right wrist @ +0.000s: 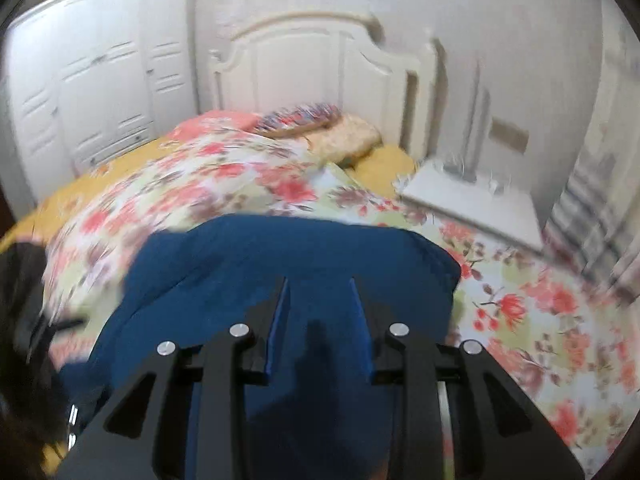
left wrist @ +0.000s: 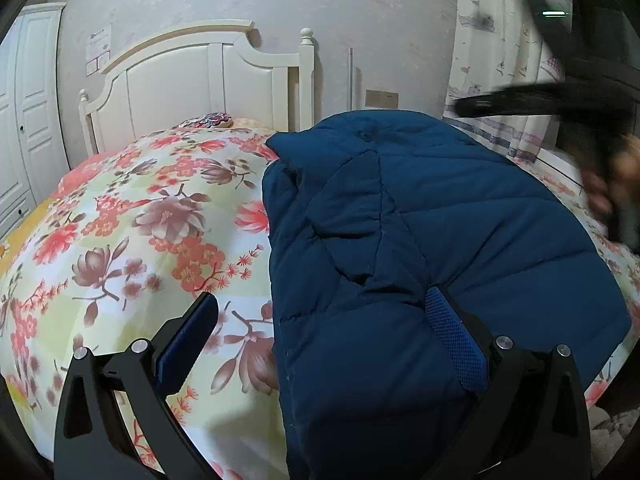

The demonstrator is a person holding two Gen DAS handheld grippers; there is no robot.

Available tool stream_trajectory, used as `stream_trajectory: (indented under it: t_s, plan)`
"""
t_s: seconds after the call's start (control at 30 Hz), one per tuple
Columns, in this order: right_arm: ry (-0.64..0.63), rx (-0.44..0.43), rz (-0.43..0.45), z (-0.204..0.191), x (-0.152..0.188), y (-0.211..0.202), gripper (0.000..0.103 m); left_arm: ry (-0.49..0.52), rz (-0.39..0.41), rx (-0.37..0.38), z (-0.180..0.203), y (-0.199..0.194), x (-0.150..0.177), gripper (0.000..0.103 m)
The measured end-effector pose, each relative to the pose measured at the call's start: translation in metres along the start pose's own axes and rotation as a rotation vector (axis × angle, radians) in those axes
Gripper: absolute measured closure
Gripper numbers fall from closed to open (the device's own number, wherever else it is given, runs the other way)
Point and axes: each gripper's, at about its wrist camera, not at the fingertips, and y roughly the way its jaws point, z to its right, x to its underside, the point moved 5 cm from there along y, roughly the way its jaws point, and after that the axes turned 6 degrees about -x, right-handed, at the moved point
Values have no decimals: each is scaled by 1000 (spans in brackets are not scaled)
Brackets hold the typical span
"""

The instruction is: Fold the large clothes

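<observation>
Left hand-held gripper (left wrist: 320, 344) | jaws wide | straddling blue jacket (left wrist: 420, 220) edge

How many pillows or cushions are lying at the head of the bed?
2 visible: a patterned cushion against the headboard, and a beige pillow beside it, nearer the nightstand. The floral quilt may hide others.

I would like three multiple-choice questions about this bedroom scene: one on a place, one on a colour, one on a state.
1. Where does the jacket lie?
A on the floor
B on the floral quilt
C in the wardrobe

2. What colour is the jacket?
A red
B dark blue
C white

3. How do the left gripper's jaws stand?
A wide apart
B pressed together
C hidden

Key: 1 B, the jacket rests on the floral quilt. 2 B, its quilted fabric is dark blue. 3 A, the left gripper shows a broad gap between its pads.
</observation>
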Motion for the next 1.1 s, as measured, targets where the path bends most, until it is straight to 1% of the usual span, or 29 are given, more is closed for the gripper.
stream_trajectory:
  t_s: [0.07, 0.1, 0.17, 0.2, 0.23, 0.3, 0.33, 0.37, 0.4, 0.43, 0.5, 0.53, 0.57, 0.63, 0.7, 0.73, 0.8, 0.83, 0.87, 0.9, 0.97, 1.0, 1.03, 1.1]
  plan:
    - [55, -13, -78, 22, -10, 40, 74, 0, 2, -2, 1, -1, 0, 4]
    - [62, -22, -108, 27, -10, 55, 74, 0, 1, -5, 1, -1, -1, 4]
    - [54, -28, -208, 30, -6, 88, 75, 2, -3, -11, 1, -2, -1, 4]
    - [27, -3, -269, 28, -2, 104, 76, 5, -8, -14, 1, -2, -1, 4]
    - [-6, 24, -296, 24, -2, 112, 76, 18, -27, -23, 0, -4, -3, 4]
    - [-59, 64, -328, 15, -1, 119, 76, 83, -64, -56, -1, -18, -12, 4]
    - [-76, 76, -332, 13, 0, 120, 76, 111, -57, -78, -2, -27, -17, 4]
    - [-87, 85, -329, 12, 2, 121, 76, 130, -16, -108, -5, -43, -30, 5]
    - [-82, 83, -321, 11, 4, 122, 76, 116, 41, -109, -9, -60, -49, 5]
    - [-67, 77, -311, 12, 5, 122, 76, 92, 77, -92, -11, -71, -64, 5]
    - [-59, 76, -298, 12, 6, 122, 76, 36, 145, 10, -8, -89, -105, 5]
    - [-60, 78, -294, 11, 5, 121, 76, 35, 149, 34, -4, -87, -116, 5]
    - [-59, 78, -288, 12, 5, 120, 76, 55, 137, 42, 5, -74, -136, 5]
    - [-44, 69, -276, 13, 5, 116, 76, 102, 70, 5, 16, -34, -156, 5]
    - [-26, 51, -265, 15, 5, 114, 76, 133, -48, -53, 20, 24, -168, 5]
    - [-16, 41, -260, 17, 5, 113, 76, 145, -93, -79, 20, 47, -168, 5]
    - [5, 19, -249, 19, 5, 112, 76, 156, -241, -143, 12, 106, -152, 5]
    - [14, 9, -243, 20, 5, 111, 76, 157, -297, -156, 7, 123, -140, 4]
    - [29, -6, -234, 22, 5, 110, 76, 148, -363, -122, 4, 147, -121, 4]
    - [61, -32, -225, 26, 4, 109, 76, 118, -366, -82, 2, 154, -109, 4]
    - [96, -68, -220, 30, 1, 108, 76, 65, -364, -45, -7, 159, -101, 4]
    - [109, -85, -215, 31, -2, 106, 76, 58, -358, -44, -10, 157, -97, 4]
    - [118, -95, -191, 34, -7, 100, 76, 62, -350, -48, -10, 158, -97, 4]
    - [150, -80, -114, 44, -18, 85, 76, 65, -336, -51, -7, 160, -96, 4]
